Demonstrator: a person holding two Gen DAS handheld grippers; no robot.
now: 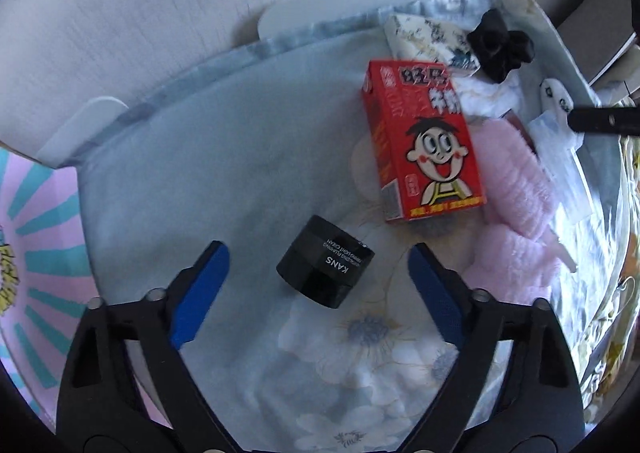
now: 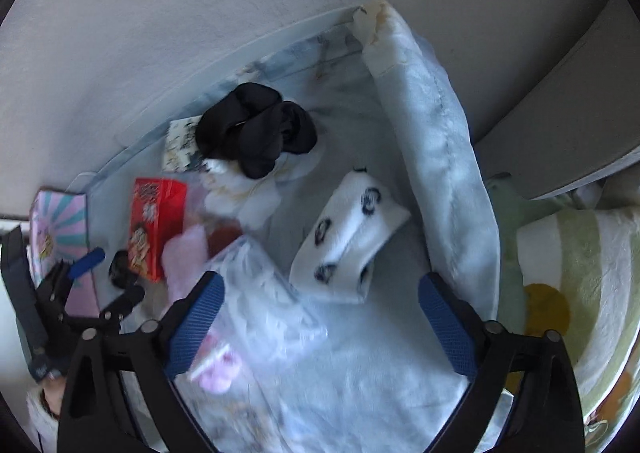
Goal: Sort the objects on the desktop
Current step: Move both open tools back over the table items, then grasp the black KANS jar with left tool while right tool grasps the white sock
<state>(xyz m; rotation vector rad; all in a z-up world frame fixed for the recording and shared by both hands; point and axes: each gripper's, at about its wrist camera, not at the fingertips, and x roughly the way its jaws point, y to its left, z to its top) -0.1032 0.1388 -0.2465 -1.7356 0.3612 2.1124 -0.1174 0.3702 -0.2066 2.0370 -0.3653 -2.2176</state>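
A black KANS cream jar [image 1: 326, 261] lies on the pale blue cloth between the blue pads of my left gripper [image 1: 318, 253], which is open and not touching it. A red cartoon milk carton [image 1: 424, 141] lies beyond it, with pink fluffy socks [image 1: 516, 189] to its right. My right gripper [image 2: 320, 285] is open and empty above a clear plastic bag [image 2: 264, 301]. A white patterned sock [image 2: 348, 237] lies just ahead of it, and a black scrunchie [image 2: 256, 129] farther back. The left gripper shows in the right wrist view [image 2: 106, 273] by the jar [image 2: 120, 269].
A white wall [image 1: 160, 13] runs behind the cloth. A pink and teal printed box [image 1: 36, 253] sits at the left. A patterned card [image 1: 424, 37] lies by the scrunchie [image 1: 500, 45]. A rolled edge of blue blanket [image 2: 440, 141] and a green striped blanket [image 2: 580, 273] lie to the right.
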